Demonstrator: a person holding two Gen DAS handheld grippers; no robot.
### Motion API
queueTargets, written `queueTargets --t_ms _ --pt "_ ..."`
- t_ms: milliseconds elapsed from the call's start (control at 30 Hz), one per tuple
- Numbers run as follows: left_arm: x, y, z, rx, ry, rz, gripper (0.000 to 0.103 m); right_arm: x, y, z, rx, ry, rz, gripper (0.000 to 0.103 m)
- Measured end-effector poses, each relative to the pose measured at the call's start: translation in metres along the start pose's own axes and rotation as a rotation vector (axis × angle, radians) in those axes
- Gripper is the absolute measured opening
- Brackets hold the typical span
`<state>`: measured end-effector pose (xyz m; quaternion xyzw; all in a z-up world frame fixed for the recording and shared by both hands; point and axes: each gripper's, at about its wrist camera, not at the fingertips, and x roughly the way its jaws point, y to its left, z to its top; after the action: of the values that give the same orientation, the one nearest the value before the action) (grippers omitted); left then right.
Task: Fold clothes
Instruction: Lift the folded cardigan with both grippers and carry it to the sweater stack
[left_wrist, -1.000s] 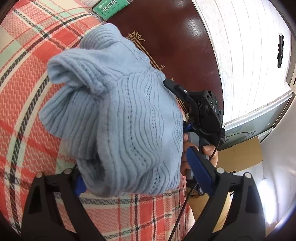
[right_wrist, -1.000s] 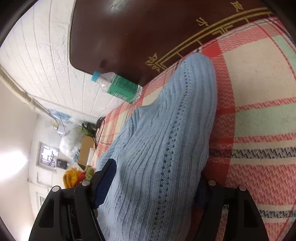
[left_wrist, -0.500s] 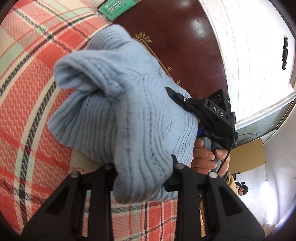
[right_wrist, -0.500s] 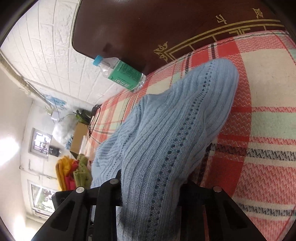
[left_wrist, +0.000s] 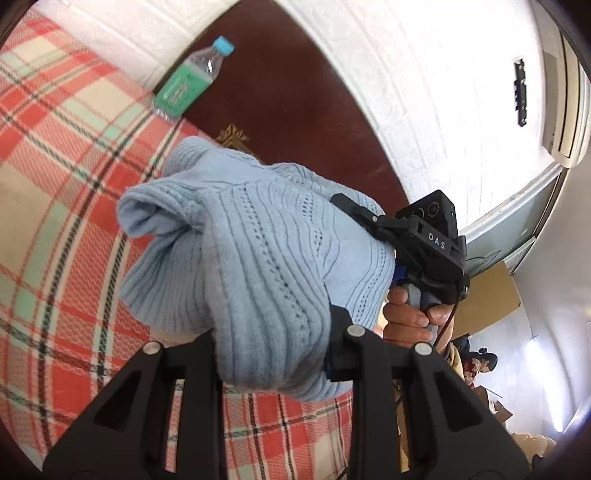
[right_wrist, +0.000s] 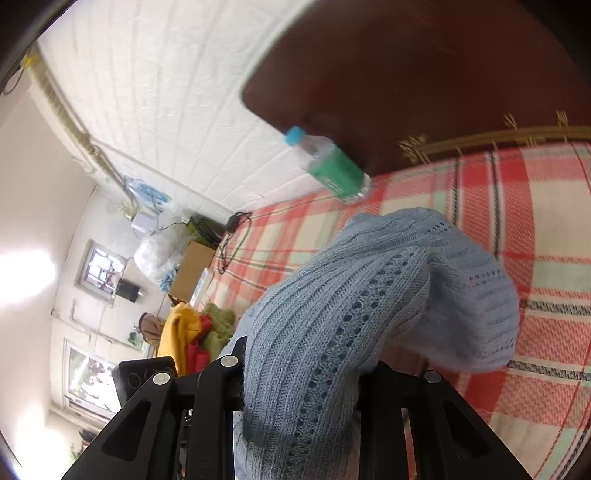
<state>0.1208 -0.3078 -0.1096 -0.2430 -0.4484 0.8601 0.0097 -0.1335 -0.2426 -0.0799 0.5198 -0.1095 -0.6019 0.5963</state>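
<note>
A light blue knit sweater (left_wrist: 258, 251) hangs bunched above the plaid bed sheet (left_wrist: 55, 184), held at two places. My left gripper (left_wrist: 273, 332) is shut on a thick fold of it near the bottom of the left wrist view. The right gripper's body (left_wrist: 424, 236) shows beside the sweater, with a hand (left_wrist: 410, 317) on its handle. In the right wrist view my right gripper (right_wrist: 301, 373) is shut on another fold of the sweater (right_wrist: 369, 302), which drapes to the right over the sheet (right_wrist: 535, 221). The knit hides both sets of pads.
A green-labelled water bottle (left_wrist: 188, 81) lies at the foot of the dark wooden headboard (left_wrist: 295, 92). In the right wrist view a pile of yellow, red and green clothes (right_wrist: 192, 332) and a cardboard box (right_wrist: 192, 266) sit beyond the bed's left side.
Both grippers went from open around the sweater to shut on it, then rose, lifting the sweater off the sheet. The bottle and more wall have come into view.
</note>
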Motion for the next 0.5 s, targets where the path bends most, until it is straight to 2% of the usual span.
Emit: queueTargets --t_ms 267,400,500 --pt "-0.096 -0.036 0.025 0.091 -0.141 0.012 0.029 0.004 0.104 0.011 -0.141 -0.032 0.08 0.025" --pt "-0.137 -0.036 0.051 0.125 -0.241 0.043 0.029 0.022 0.158 0.015 -0.199 -0.032 0.156 0.025" --pt "-0.167 -0.029 0.065 0.139 -0.296 0.092 0.029 0.045 0.195 0.016 -0.222 -0.02 0.217 0.026"
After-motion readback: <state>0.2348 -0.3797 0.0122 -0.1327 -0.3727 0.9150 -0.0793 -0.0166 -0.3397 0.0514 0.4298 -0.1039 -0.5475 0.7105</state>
